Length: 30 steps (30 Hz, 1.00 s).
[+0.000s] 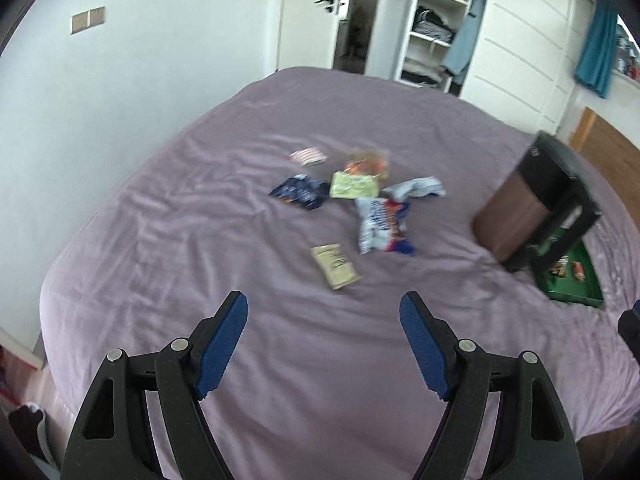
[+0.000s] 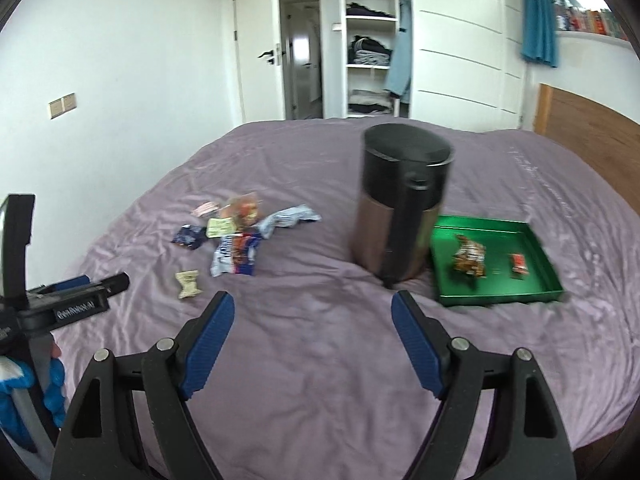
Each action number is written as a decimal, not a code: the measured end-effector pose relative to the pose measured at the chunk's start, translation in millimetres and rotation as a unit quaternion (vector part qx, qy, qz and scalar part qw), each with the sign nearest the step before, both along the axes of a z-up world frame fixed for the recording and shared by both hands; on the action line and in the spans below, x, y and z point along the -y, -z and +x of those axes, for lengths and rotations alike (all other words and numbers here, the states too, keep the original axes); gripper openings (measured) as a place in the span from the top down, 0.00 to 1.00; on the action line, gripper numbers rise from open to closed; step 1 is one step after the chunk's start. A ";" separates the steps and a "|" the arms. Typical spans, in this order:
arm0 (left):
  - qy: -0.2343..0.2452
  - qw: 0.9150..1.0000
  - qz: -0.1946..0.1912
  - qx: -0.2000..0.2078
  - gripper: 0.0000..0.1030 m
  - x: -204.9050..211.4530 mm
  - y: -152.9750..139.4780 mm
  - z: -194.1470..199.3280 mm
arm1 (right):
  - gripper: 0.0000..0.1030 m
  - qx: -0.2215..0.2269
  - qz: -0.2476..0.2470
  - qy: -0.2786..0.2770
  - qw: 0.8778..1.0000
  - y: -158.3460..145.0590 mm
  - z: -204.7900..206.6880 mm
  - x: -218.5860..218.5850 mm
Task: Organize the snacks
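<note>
Hovering above the purple bed, the left gripper and right gripper both stand with jaws apart and nothing between them. A loose cluster of snack packets lies mid-bed. Beside a dark cylindrical bin, the green tray holds 2 snacks.

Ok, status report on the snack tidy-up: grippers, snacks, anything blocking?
Left gripper open, empty; right gripper open, empty. Seven snacks loose on bed; two in green tray. Bin stands between pile and tray.
</note>
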<state>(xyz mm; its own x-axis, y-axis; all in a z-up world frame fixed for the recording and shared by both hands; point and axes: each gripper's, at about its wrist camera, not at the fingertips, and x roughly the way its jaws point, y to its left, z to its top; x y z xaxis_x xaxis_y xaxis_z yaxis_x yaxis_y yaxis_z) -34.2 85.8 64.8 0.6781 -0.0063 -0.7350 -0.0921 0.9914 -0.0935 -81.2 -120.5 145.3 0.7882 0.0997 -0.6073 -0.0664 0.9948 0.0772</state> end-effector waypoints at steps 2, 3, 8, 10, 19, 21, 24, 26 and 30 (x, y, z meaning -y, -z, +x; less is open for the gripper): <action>-0.010 1.000 0.006 -0.008 0.28 -6.0 10.7 5.0 | 0.01 -0.003 0.007 -0.009 1.000 7.6 13.5 -8.6; -0.012 1.000 0.008 -0.011 0.28 -7.4 15.9 8.7 | 0.01 -0.005 0.012 -0.014 1.000 12.3 21.9 -13.2; -0.014 0.999 0.014 -0.034 0.28 -8.0 37.8 30.2 | 0.01 -0.017 0.022 -0.031 0.999 29.2 49.1 -26.4; -0.017 0.999 0.012 -0.041 0.28 -8.1 45.6 39.2 | 0.01 -0.022 0.024 -0.036 0.999 35.7 59.4 -29.2; -0.007 0.999 0.009 -0.051 0.28 -1.3 56.5 62.4 | 0.01 -0.033 0.041 -0.041 0.998 56.2 95.5 -31.2; -0.007 0.999 0.008 -0.050 0.28 -0.4 57.9 66.4 | 0.01 -0.033 0.043 -0.043 0.998 60.1 101.0 -31.4; -0.012 0.999 0.014 -0.050 0.28 1.7 63.7 72.9 | 0.01 -0.039 0.044 -0.049 0.997 69.6 113.5 -34.3; -0.018 0.998 0.023 -0.051 0.28 4.1 70.2 78.3 | 0.01 -0.047 0.043 -0.054 0.997 76.7 122.9 -37.9; -0.019 0.998 0.032 -0.054 0.28 10.9 84.0 91.5 | 0.01 -0.063 0.047 -0.068 0.995 93.0 145.7 -48.7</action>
<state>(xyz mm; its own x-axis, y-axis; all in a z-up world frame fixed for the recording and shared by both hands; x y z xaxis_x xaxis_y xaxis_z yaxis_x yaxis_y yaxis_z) 57.3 74.9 -19.2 0.5932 0.0677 -0.8022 -0.1366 0.9905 -0.0174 64.5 -71.8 52.2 0.6820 0.2614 -0.6831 -0.1840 0.9652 0.1857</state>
